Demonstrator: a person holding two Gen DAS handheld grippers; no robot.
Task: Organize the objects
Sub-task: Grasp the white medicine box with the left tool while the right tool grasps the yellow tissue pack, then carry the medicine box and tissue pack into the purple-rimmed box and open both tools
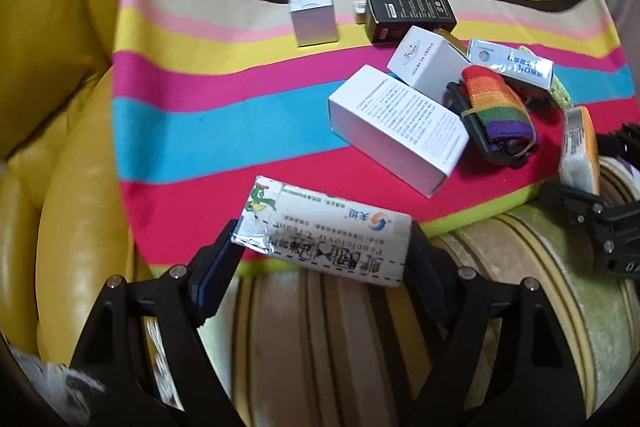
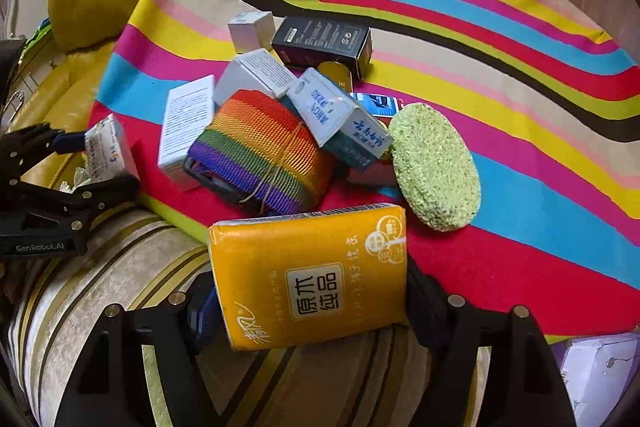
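Note:
My left gripper (image 1: 320, 251) is shut on a white medicine box (image 1: 324, 235) with a green cartoon figure, held by its two ends over the near edge of the striped cloth (image 1: 224, 131). In the right wrist view that left gripper (image 2: 86, 163) shows at the far left with the same box (image 2: 108, 151). My right gripper (image 2: 314, 301) is shut on a yellow tissue pack (image 2: 308, 275), its pads against both sides. A pile sits behind it: a rainbow strap roll (image 2: 264, 155), a green sponge (image 2: 436, 167), a blue-and-white box (image 2: 340, 119) and a black box (image 2: 324, 41).
Two white boxes (image 1: 400, 127) (image 1: 428, 57) lie by the pile, and a silver box (image 1: 314, 19) stands apart at the back. A yellow leather sofa (image 1: 60, 107) rises on the left. A beige striped cushion (image 2: 120, 267) lies under both grippers.

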